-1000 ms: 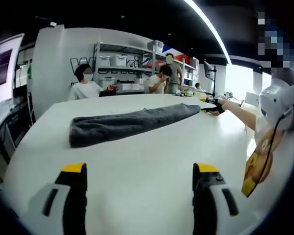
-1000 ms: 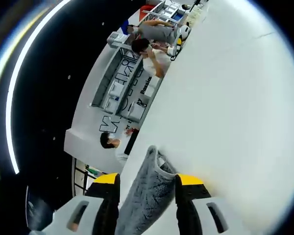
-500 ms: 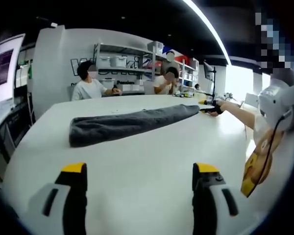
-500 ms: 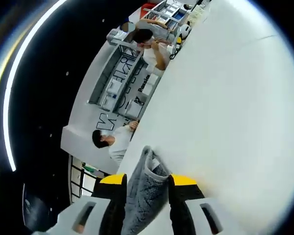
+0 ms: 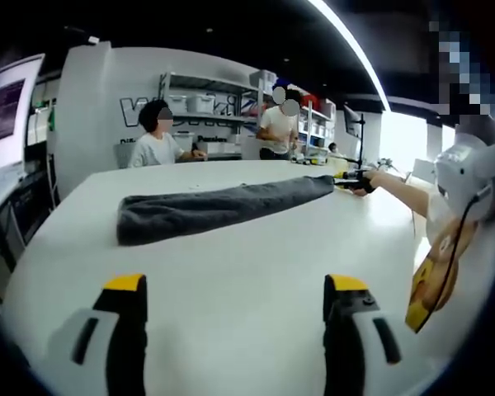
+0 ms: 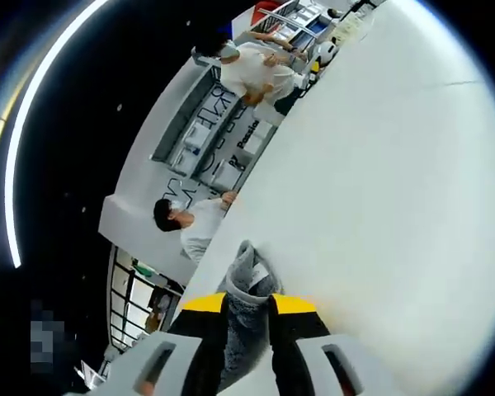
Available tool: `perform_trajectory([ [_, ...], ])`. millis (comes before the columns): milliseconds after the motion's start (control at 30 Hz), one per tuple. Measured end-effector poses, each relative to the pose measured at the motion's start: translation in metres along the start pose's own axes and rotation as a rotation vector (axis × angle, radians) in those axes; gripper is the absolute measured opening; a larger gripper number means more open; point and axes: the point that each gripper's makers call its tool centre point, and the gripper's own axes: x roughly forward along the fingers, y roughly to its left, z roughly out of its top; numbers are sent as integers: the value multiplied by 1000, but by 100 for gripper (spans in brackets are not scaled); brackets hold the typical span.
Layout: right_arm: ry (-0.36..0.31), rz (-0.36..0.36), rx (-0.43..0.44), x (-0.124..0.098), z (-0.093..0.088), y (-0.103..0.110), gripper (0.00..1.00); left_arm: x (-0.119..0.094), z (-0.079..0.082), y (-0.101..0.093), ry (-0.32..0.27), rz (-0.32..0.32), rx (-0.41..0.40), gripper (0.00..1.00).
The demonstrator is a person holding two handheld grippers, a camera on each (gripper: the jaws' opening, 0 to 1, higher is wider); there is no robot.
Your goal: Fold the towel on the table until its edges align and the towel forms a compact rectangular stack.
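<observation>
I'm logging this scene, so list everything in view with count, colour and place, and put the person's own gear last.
towel: one, dark grey, lying as a long narrow band across the white table, one end between the right gripper's jaws
table: one, white, large, rounded edge
shelving: one unit, grey frame with white bins, against the far wall
bystanders: two, white tops, one seated and one standing beyond the table's far edge
ceiling light strip: one, white, overhead
left gripper: one, grey with yellow tips, jaws wide apart above bare table
right gripper: one, grey with yellow tips, jaws closed on the towel's end
</observation>
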Motion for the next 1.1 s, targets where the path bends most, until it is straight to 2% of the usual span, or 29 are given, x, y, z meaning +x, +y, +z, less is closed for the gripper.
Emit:
perform_trajectory([
  [67,1,-12,-12,0,-1,0,26,0,0,0,-1,-1,1,93],
  [133,10,-51,-79,0,1,-4,30,0,0,0,-2,-3,1,93],
  [233,13,-65,-102,0,-3,0,31,1,1,-1,-3,-6,3,92],
  [533,38,-78,-134,9,1,-6,19,-1,0,1,-8,-5,-1,92],
  [733,38,-64,-157,6,0,-2,8,-1,-1,3,-8,-1,-5,92],
  [900,27,-37,-196,1,-1,11,6,-1,-1,3,-10,-5,-4,91],
  [1100,22,11,-232,-2,-7,37,5,-1,-1,4,-13,-9,-3,91],
])
